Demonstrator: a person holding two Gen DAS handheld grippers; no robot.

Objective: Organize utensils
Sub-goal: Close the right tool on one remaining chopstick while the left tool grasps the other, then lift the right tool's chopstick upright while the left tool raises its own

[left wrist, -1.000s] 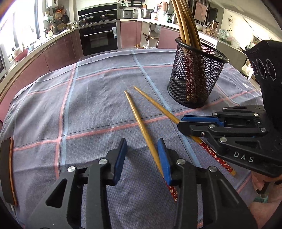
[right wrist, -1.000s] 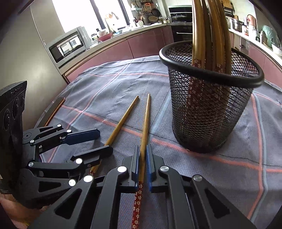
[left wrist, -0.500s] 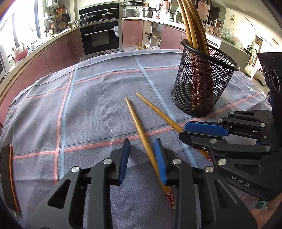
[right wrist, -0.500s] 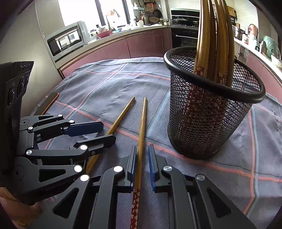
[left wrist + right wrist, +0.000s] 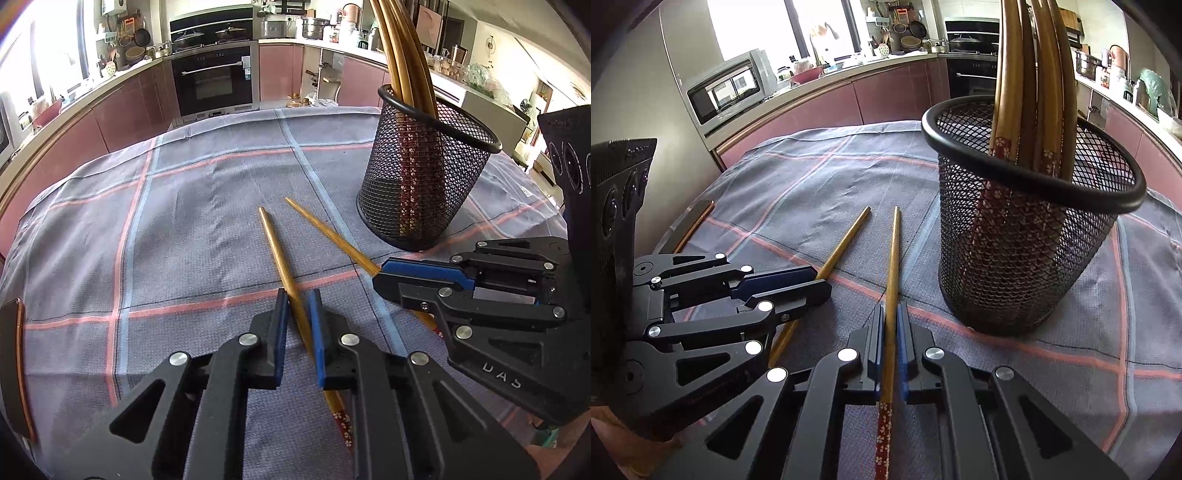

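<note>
Two wooden chopsticks with red flowered ends lie on the checked cloth. My left gripper (image 5: 297,312) has its jaws closed down around the left chopstick (image 5: 275,247), with a small gap still on one side. My right gripper (image 5: 891,325) is shut on the right chopstick (image 5: 894,254), which also shows in the left wrist view (image 5: 328,236). A black mesh holder (image 5: 424,177) with several chopsticks upright in it stands just right of them; it also shows in the right wrist view (image 5: 1027,240).
The table under the grey cloth (image 5: 184,229) ends at a wooden edge (image 5: 16,365) on the left. Kitchen counters and an oven (image 5: 214,81) run behind. A microwave (image 5: 731,88) sits at the back left.
My left gripper's jaws have narrowed from wide open onto the left chopstick. My right gripper stays shut on the right chopstick and has barely moved.
</note>
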